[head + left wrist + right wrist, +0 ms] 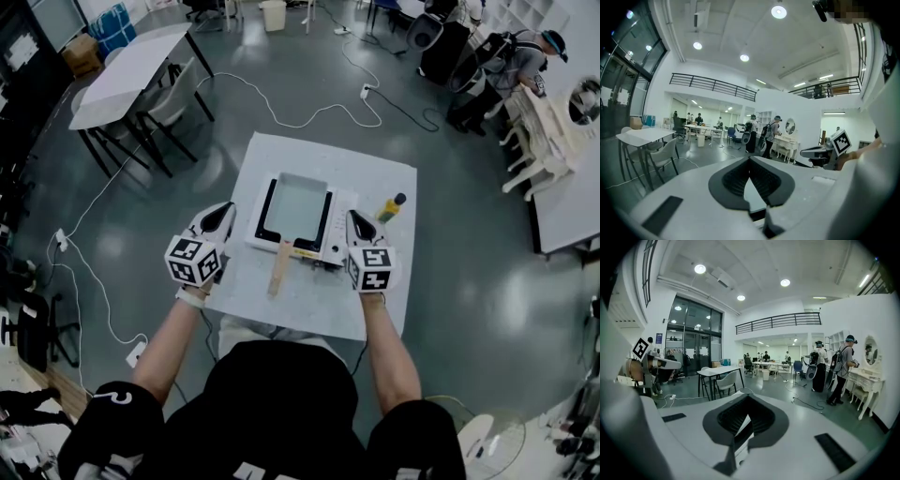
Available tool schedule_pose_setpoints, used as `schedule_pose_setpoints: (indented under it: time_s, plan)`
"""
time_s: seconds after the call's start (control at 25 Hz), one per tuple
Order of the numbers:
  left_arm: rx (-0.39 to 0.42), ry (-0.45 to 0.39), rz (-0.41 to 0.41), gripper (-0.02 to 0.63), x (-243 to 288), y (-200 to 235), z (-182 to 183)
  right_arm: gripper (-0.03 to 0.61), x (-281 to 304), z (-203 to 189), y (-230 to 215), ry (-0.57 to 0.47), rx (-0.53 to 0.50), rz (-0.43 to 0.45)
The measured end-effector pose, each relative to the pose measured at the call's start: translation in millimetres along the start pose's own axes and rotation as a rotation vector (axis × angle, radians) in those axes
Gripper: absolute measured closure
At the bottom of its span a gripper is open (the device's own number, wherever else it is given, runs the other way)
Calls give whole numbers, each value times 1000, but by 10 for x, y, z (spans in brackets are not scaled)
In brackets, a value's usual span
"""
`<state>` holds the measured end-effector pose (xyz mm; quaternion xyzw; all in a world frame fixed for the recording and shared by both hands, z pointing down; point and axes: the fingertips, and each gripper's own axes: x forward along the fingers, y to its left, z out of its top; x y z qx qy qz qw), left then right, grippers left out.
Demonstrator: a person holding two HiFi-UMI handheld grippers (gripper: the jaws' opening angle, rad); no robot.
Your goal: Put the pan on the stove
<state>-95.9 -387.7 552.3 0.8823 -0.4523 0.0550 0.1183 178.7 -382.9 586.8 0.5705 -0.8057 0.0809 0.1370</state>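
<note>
My left claw (pixel 221 214) and my right claw (pixel 355 220) were both shut tight and gripped nothing. They hung low over the white table (pixel 375 178) at the centre of the head view. Between them stood the white stove (pixel 339 202), the left claw just off its left side and the right claw at its right edge. The rectangular pan (pixel 293 208) sat on the stove, its wooden handle (pixel 279 267) pointing toward the bottom of the frame. A yellow bottle (pixel 390 207) stood just right of the stove, and a white cable (pixel 309 117) trailed across the grey floor above.
</note>
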Motion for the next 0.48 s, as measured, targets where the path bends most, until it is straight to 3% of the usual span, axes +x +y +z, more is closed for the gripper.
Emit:
schedule_pose_setpoints:
  time_s: [0.48]
  plan:
    - [13, 12, -2, 615, 44, 45, 23, 581, 40, -23, 30, 22, -4, 18]
